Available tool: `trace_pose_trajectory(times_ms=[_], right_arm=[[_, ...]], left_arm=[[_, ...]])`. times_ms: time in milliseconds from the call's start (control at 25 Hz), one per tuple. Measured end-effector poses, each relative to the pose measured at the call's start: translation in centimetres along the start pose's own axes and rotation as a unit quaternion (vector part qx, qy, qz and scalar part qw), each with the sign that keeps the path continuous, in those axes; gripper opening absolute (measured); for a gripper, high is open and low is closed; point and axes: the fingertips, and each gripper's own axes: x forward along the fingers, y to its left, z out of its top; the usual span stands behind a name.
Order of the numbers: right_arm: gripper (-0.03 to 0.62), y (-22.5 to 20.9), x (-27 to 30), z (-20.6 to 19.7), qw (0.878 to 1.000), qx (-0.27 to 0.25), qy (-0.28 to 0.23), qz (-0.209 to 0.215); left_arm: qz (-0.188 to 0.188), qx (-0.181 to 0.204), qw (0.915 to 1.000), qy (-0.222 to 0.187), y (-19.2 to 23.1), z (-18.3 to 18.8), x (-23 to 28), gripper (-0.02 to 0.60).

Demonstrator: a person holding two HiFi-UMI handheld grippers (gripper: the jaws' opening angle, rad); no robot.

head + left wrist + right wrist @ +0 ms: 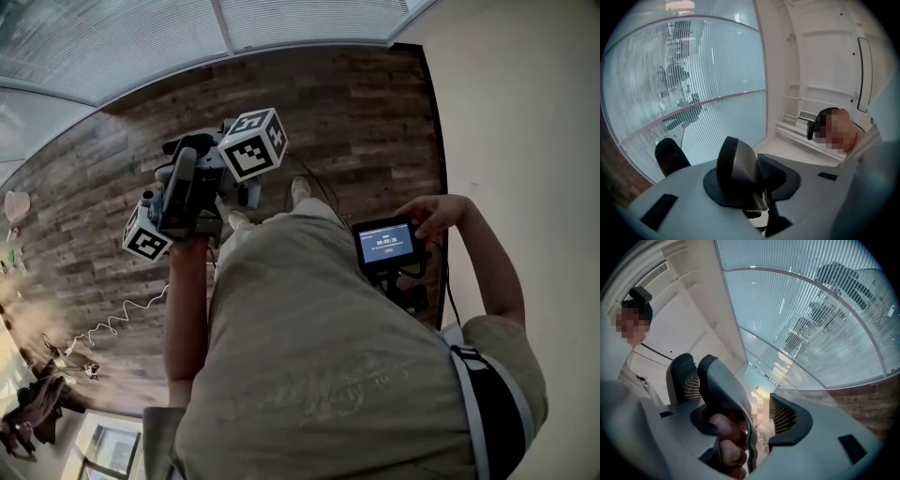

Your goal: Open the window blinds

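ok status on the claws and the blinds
Left claw open, right claw open, a grey part standing in each gap. Blinds down, untouched. Right hand on a small screen.

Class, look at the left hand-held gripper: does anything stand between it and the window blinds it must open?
Nothing visible does. The left hand-held gripper has its jaws apart and empty, facing the blinds, with only bare wooden floor between them.
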Motion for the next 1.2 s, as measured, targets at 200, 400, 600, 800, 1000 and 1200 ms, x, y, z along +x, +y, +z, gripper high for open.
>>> trace_pose_trajectory(times_ms=[200,400,600,800,1000,1200], right_arm=[[0.252,0.1,0.0,0.2,1.0,0.0,-0.001,-0.001],[0.252,0.0,0.0,0.1,1.0,0.004,-0.003,-0.003],[0.252,0.3,-0.1,0.5,1.0,0.005,-0.004,-0.009],[0.25,0.2,-0.1,0.4,1.0,0.003,-0.007,-0.009],[0.252,-0.2,-0.1,0.0,1.0,0.004,-0.007,-0.003],[0.252,-0.5,-0.1,-0.4,1.0,0.008,-0.002,-0.006]], left_arm=[[-0.006,-0.002,1.0,-0.001,-0.3,0.1,0.3,0.1],[0.004,-0.003,1.0,0.004,0.2,0.0,-0.1,0.1],[0.002,-0.01,0.9999,0.005,-0.1,0.2,0.2,0.1],[-0.003,-0.009,0.9999,0.008,-0.3,0.1,0.3,0.1],[0.005,-0.003,1.0,0.008,0.5,-0.2,-0.2,0.1],[0.0,-0.012,0.9999,0.002,0.5,-0.2,-0.3,0.1]])
